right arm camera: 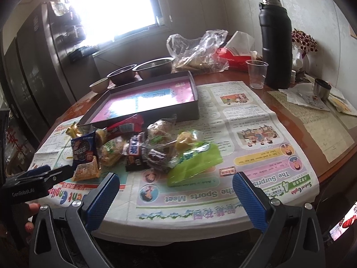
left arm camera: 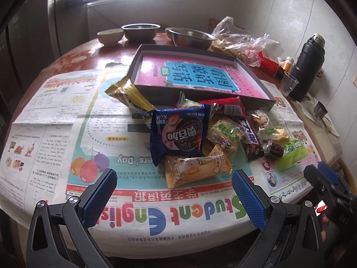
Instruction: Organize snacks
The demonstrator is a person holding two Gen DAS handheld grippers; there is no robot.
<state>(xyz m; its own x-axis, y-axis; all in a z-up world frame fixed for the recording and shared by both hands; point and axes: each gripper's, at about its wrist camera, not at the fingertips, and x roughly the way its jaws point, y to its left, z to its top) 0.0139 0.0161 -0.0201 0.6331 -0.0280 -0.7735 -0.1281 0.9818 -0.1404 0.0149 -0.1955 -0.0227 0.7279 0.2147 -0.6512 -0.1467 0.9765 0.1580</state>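
A heap of wrapped snacks lies on the newspaper in front of a shallow grey box [left arm camera: 252, 102] [right arm camera: 185, 109] with a pink printed sheet inside. The heap holds a blue cookie pack [left arm camera: 178, 131] [right arm camera: 83, 150], an orange packet [left arm camera: 196, 172] [right arm camera: 87, 169], a gold wrapper [left arm camera: 131, 96], a red wrapper [left arm camera: 225, 106] [right arm camera: 126, 126], a dark chocolate bar [left arm camera: 251, 138] [right arm camera: 133, 153] and a green pack [left arm camera: 292, 154] [right arm camera: 194, 163]. My left gripper [left arm camera: 174, 192] stands open just short of the orange packet. My right gripper [right arm camera: 176, 192] is open too, near the green pack. Neither holds anything.
Newspaper [left arm camera: 67, 134] [right arm camera: 256, 129] covers the round brown table [left arm camera: 84, 53]. Behind the box stand metal bowls [left arm camera: 140, 30] [right arm camera: 154, 67], a clear plastic bag [left arm camera: 236, 38] [right arm camera: 196, 51], a red tissue box [right arm camera: 234, 54], a plastic cup [right arm camera: 256, 73] and a black flask [left arm camera: 306, 67] [right arm camera: 276, 44].
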